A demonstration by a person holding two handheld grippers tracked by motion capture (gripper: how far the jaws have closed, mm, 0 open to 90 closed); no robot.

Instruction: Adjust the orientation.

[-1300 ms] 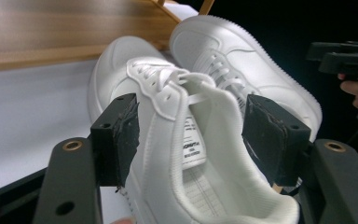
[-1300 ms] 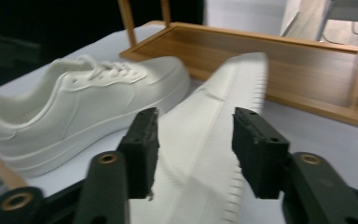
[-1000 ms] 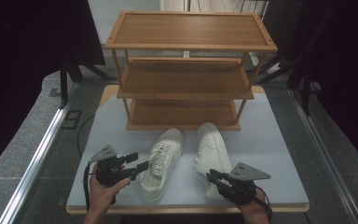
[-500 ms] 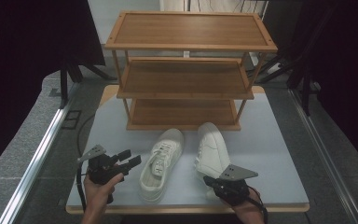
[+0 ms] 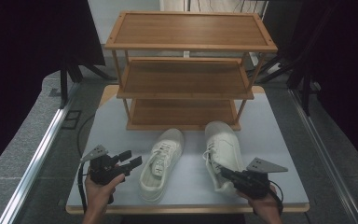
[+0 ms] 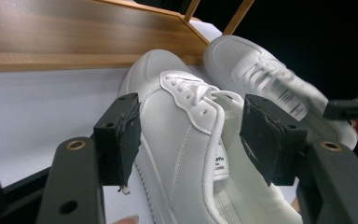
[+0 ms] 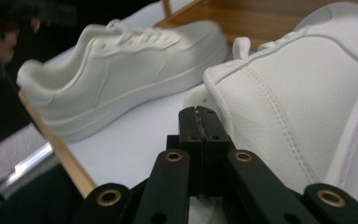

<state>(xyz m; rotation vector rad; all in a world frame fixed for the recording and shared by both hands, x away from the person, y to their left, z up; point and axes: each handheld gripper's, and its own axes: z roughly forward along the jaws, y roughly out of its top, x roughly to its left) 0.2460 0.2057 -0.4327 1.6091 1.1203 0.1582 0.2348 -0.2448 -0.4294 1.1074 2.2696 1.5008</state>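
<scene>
You are facing two shoes at six o'clock of the rack (image 5: 186, 84): left shoe (image 5: 161, 163), right shoe (image 5: 223, 151). Your left gripper (image 5: 133, 161) is gaping empty; right gripper (image 5: 226, 173), jaws together, is nosing the right shoe.

two white shoes (image 5: 162, 163), one wooden rack (image 5: 186, 70)

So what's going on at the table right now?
A person holds a tool in each hand over two white sneakers on the table, in front of a bare three-tier wooden shoe rack. The left tool is open, its jaws either side of the left sneaker without pressing on it. The right tool is shut, empty, with its tip right by the heel of the right sneaker. Both shoes rest on the table, neither lifted.
</scene>
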